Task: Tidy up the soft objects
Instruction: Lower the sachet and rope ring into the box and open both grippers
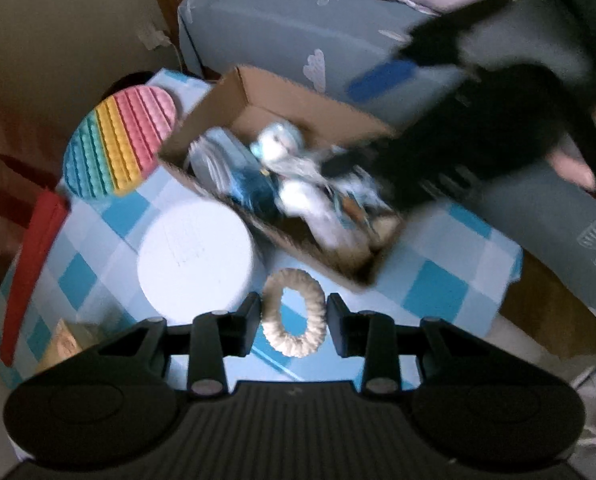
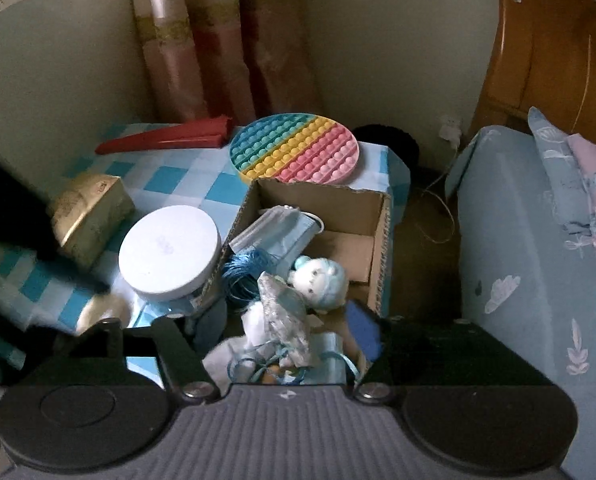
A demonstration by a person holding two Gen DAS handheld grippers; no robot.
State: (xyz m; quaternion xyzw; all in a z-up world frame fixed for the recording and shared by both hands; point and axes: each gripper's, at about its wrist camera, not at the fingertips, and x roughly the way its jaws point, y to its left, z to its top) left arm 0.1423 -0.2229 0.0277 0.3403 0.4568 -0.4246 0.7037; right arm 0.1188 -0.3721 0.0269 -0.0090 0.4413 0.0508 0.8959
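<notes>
Pinching a cream braided ring [image 1: 294, 312] between its jaws, the left gripper [image 1: 294, 314] hangs above the blue-checked surface [image 1: 437, 288]. The right gripper [image 2: 286, 340] has its jaws spread over the cardboard box [image 2: 377, 216], where a small plush doll [image 2: 321, 282], face masks [image 2: 278, 228] and blue cord [image 2: 246, 272] lie.

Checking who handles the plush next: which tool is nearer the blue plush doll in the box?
Right. The right tool hangs open over the cardboard box, just before the plush doll; the left tool holds a rope ring outside it.
</notes>
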